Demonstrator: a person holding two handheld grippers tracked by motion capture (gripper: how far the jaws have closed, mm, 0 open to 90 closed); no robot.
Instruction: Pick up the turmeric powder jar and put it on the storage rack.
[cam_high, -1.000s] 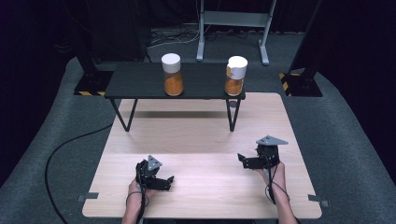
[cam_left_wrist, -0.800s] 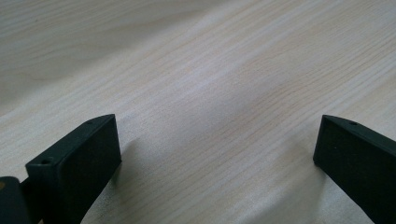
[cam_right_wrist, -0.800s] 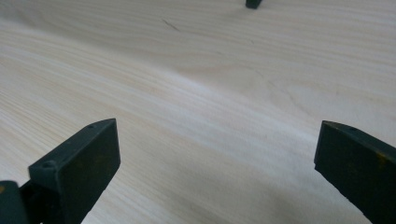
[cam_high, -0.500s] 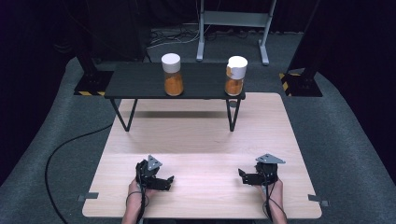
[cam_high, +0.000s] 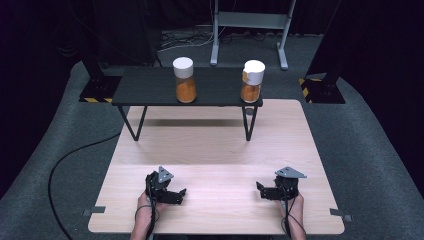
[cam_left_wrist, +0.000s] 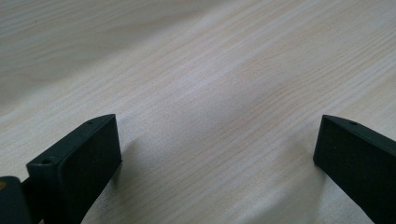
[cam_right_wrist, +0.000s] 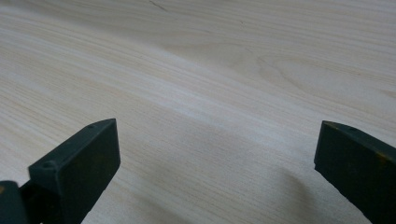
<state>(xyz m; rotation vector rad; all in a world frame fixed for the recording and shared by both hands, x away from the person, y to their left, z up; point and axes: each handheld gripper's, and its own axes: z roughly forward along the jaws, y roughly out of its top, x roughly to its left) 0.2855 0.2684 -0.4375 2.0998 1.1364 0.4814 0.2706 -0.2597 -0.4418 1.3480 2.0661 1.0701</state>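
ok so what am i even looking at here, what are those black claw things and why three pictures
The black claws are hand-held grippers, not a robot: a person holds one in each hand, with the forearms coming in from the bottom of the high view. The left gripper and right gripper both sit low over the near part of a pale wooden table.

The high view comes from a fixed camera above the person's side, looking forward and down. The other two pictures come from small cameras riding on each gripper, looking along its two black jaws. In the left gripper view and the right gripper view the jaws stand wide apart with bare wood between them, so nothing is held.

At the far side stands a low black shelf bearing two jars of orange contents with white lids: the left jar and the right jar.
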